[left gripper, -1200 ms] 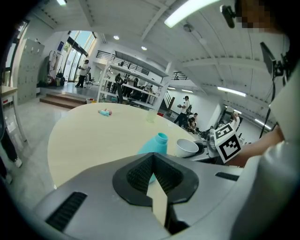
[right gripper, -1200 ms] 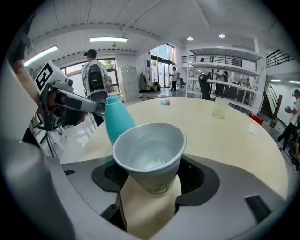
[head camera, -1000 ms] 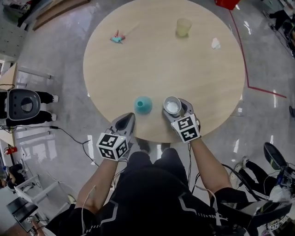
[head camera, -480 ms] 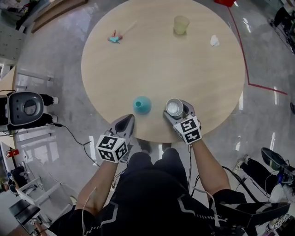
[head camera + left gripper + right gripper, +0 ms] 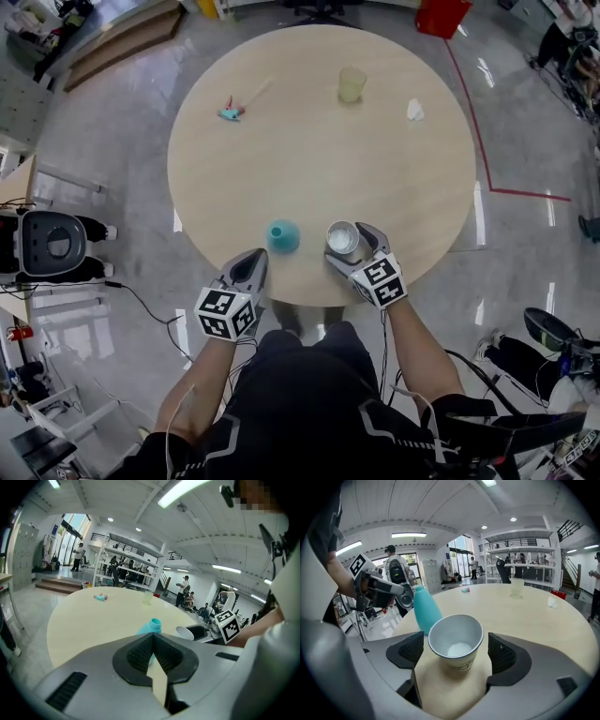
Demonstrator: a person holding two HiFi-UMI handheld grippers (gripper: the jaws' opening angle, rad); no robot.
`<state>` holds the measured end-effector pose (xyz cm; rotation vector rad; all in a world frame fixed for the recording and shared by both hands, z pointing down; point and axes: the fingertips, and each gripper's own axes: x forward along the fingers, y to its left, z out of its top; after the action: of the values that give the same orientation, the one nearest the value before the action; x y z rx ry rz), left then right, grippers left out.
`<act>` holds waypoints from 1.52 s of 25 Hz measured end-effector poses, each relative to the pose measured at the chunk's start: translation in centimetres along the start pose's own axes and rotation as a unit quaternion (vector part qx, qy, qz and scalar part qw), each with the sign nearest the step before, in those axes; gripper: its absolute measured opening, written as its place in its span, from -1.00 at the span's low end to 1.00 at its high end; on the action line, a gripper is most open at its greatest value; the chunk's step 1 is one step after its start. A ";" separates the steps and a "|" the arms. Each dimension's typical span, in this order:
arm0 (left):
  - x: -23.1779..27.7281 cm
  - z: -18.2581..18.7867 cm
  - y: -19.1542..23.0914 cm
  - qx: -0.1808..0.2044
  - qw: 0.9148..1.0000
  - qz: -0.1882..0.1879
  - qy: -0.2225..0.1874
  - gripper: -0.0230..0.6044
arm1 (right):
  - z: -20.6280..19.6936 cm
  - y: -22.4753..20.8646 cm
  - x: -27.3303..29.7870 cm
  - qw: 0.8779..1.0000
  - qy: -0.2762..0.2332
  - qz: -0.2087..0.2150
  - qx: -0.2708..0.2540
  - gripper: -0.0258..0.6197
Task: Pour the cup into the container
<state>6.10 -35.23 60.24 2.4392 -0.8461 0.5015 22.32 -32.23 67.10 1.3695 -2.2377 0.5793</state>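
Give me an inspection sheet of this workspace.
Surface: round pale wooden table.
Job's things: paper cup upright near the near edge, something white in its bottom; teal bottle upright beside it, apart.
Clutter: yellowish cup, small teal item, white scrap, all on the far side.
Grippers: right gripper jaws have just been opening, cup between them, pads off it; left gripper shut, empty.
Cables: black cable on the floor, left.
Surroundings: glossy grey floor, red floor line at right.
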 end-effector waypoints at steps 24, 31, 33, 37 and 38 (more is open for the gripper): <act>-3.3 9.0 -5.0 0.045 0.991 -0.045 -0.115 -0.93 | 14.7 3.7 -10.8 0.984 -0.168 -0.027 -0.061 -0.85; -4.1 8.3 -6.9 0.048 0.992 -0.047 -0.103 -0.93 | 13.7 2.9 -12.7 0.984 -0.159 -0.049 -0.055 -0.90; -4.7 7.6 -7.7 0.051 0.992 -0.041 -0.103 -0.93 | 12.9 2.6 -13.6 0.985 -0.157 -0.061 -0.041 -0.90; -5.9 7.3 -9.1 0.052 0.993 -0.025 -0.100 -0.93 | 12.8 2.8 -15.2 0.984 -0.171 -0.042 -0.022 -0.90; -6.2 7.2 -9.5 0.049 0.994 -0.022 -0.100 -0.93 | 12.8 2.9 -15.5 0.984 -0.172 -0.037 -0.024 -0.90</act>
<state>8.98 -30.06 48.21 2.6256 -0.8646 0.2921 23.96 -27.17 47.49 1.6209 -2.4332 0.2769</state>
